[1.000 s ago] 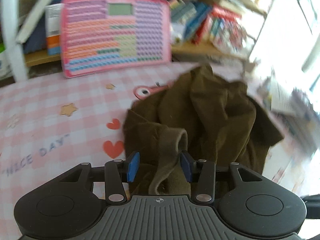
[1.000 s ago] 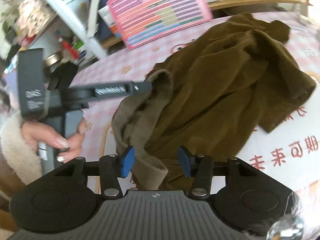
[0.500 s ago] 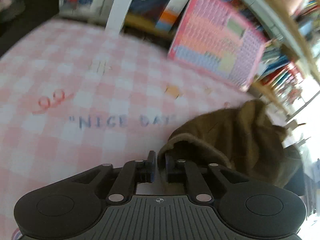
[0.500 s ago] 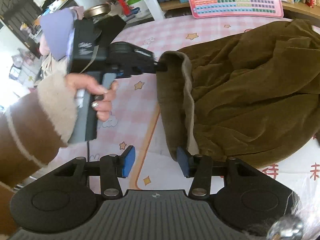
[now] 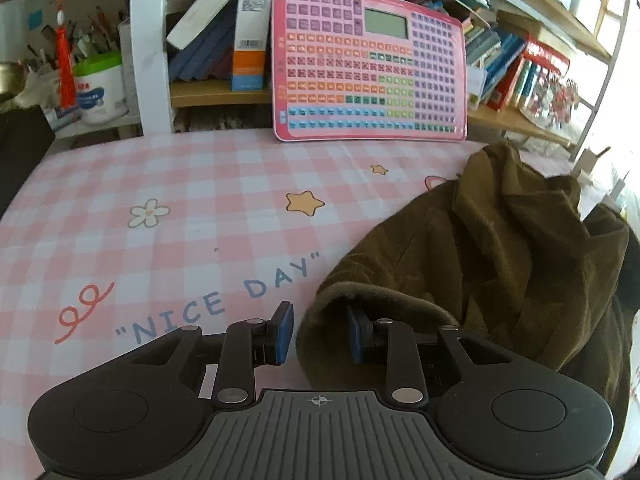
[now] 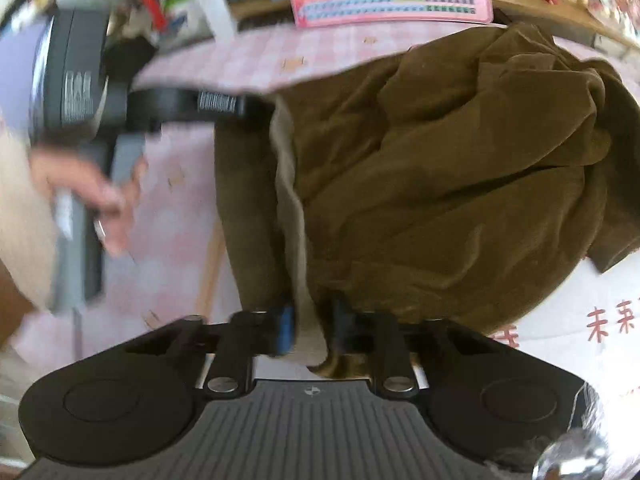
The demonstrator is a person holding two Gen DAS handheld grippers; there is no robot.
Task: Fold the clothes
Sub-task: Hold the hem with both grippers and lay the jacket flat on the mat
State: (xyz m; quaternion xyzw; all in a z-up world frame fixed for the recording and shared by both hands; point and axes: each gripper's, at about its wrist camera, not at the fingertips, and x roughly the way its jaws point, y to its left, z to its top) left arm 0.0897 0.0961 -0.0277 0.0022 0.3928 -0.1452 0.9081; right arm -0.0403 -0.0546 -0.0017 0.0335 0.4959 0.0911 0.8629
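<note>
Nearest, in the left wrist view: left gripper [image 5: 319, 335], black linkage, two blue pads, jaws apart, with the rolled hem of one olive-brown garment [image 5: 492, 264] lying between them; right pad tucked inside the hem's opening, left pad [image 5: 283, 331] clear of the cloth. No clamping visible. Soft, ribbed, corduroy-like fabric, heaped in deep folds on the right half of the tabletop [image 5: 192, 216].

In the right wrist view, blurred: right gripper [image 6: 311, 326] narrowed onto a paler inner edge of the same garment, cloth pinched between its pads. Off to the left, a hand [image 6: 92, 196] wrapped round the handle of the other gripper, with a cream fuzzy sleeve [image 6: 20, 216] at the wrist.

Beneath everything, a smooth pink-and-white checked cover printed with "NICE DAY" lettering [image 5: 224, 296], one red squiggle, one white flower [image 5: 148, 213], two orange stars. Red characters on a white patch at the right wrist view's edge.

Farther back, one pink flat board of coloured keys [image 5: 368, 64] with a small grey screen, leaning upright against a wooden shelf [image 5: 216, 94] crowded with books. One white upright post [image 5: 150, 44]; left of it, one white tub [image 5: 100, 92] with a green lid and one red tassel [image 5: 64, 64] hanging.
</note>
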